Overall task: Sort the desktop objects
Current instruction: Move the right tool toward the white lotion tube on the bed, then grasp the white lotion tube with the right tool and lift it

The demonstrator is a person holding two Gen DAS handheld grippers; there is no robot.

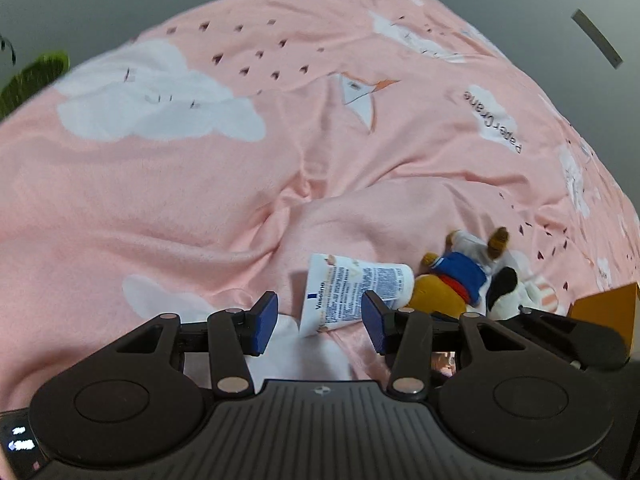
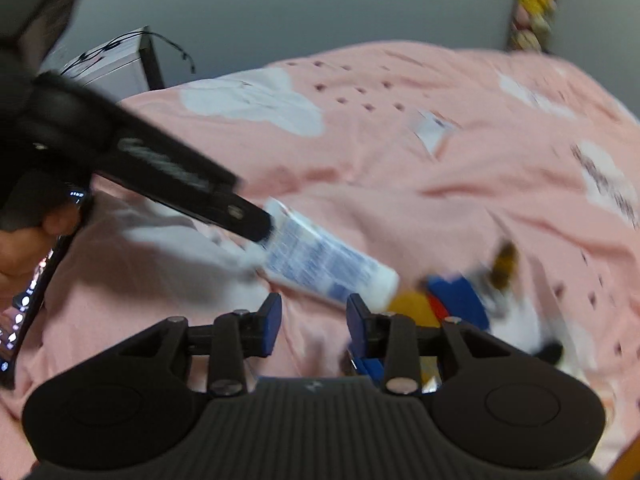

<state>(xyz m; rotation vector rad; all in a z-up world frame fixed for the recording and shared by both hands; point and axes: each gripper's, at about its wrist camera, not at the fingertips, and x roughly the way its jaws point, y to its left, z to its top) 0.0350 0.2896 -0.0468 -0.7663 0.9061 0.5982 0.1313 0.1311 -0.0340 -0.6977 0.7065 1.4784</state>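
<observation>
Pink fabric printed with white clouds (image 1: 160, 92) covers the whole working surface in the left wrist view, with a grey wall behind it and green leaves (image 1: 32, 80) at the far left edge. The left tool (image 1: 320, 316) hangs above the fabric with its blue pads apart. A white Vaseline tube (image 1: 352, 288) lies on the fabric below, showing between and beyond the fingertips; neither pad appears to press on it. Just right of the tube lies a yellow bear toy (image 1: 444, 284) in a blue and red top, and a black-and-white plush (image 1: 508, 292) lies against the bear on its right. An orange box corner (image 1: 608, 308) shows at the near right edge.

Right wrist view, motion-blurred: the same pink fabric (image 2: 400, 184) fills the frame, grey wall behind, a white unit with black cables (image 2: 116, 64) at the far left. The right tool (image 2: 314, 322) has its pads parted with nothing between them. The Vaseline tube (image 2: 320, 260) lies just beyond its fingertips, cap end toward the bear toy (image 2: 440, 300) on the right. The left tool (image 2: 256, 224) reaches in from the left, held by a hand (image 2: 36, 236), its tip at the tube's flat end; contact cannot be confirmed.
</observation>
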